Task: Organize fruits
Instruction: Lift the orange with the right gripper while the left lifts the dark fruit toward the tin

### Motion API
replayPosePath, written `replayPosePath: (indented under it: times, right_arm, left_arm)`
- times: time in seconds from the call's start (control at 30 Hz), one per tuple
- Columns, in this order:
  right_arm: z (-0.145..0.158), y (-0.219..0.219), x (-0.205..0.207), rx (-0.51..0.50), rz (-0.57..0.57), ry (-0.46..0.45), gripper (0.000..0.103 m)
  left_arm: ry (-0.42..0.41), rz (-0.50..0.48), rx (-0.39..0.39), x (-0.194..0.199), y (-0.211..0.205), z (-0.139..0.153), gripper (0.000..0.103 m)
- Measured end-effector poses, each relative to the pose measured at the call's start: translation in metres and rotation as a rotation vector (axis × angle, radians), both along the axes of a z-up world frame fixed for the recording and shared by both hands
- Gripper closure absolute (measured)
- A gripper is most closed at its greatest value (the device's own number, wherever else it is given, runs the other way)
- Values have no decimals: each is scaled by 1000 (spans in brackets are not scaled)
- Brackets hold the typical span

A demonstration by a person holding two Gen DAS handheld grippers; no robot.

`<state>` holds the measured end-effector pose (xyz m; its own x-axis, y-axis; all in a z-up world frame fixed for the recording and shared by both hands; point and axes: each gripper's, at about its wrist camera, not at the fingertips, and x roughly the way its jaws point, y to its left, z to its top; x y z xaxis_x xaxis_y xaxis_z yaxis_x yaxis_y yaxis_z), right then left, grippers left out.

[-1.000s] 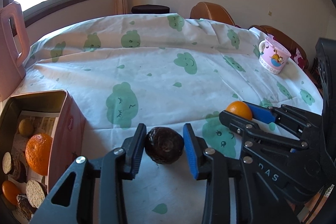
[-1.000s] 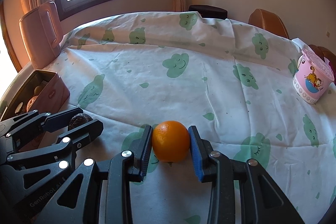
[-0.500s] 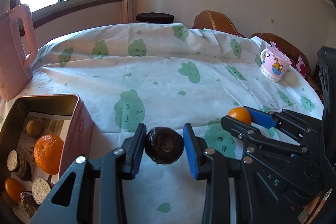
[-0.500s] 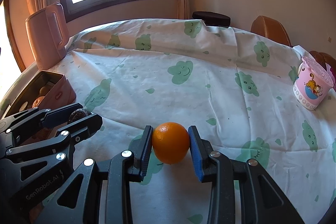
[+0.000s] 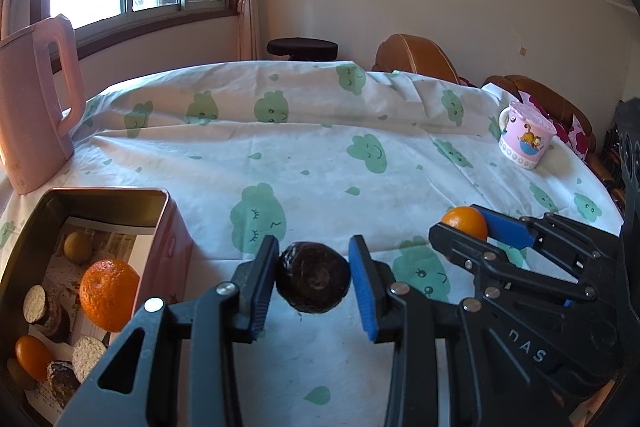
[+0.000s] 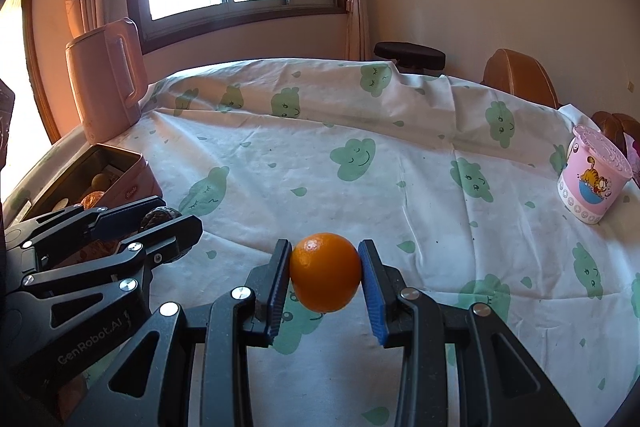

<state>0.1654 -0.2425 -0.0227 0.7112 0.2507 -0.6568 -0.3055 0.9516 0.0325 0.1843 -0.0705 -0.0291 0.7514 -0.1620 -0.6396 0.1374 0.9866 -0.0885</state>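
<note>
Two grippers here: the left gripper [image 5: 313, 281] with one dark brown fruit [image 5: 313, 283], the right gripper [image 6: 325, 277] with one small orange [image 6: 325, 277]. One pink tin [image 5: 176, 251] near left, holding two oranges: a big orange [image 5: 109, 294] and a nearer small one [image 5: 32, 357], plus one yellowish round fruit [image 5: 78, 247]. One pink jug [image 5: 34, 99] far left, one cartoon cup [image 5: 525, 141] far right.

Both wrist views low, close, angled down across table [image 5: 320, 155]; neighbouring gripper apparently shared.
</note>
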Motion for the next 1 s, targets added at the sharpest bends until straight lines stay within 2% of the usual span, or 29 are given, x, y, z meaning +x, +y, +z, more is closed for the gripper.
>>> replayPosePath:
  times: [1.0]
  right_arm:
    - [9, -8, -13, 51, -3, -83, 66]
  left_arm:
    - [-106, 47, 25, -16, 0, 12, 65]
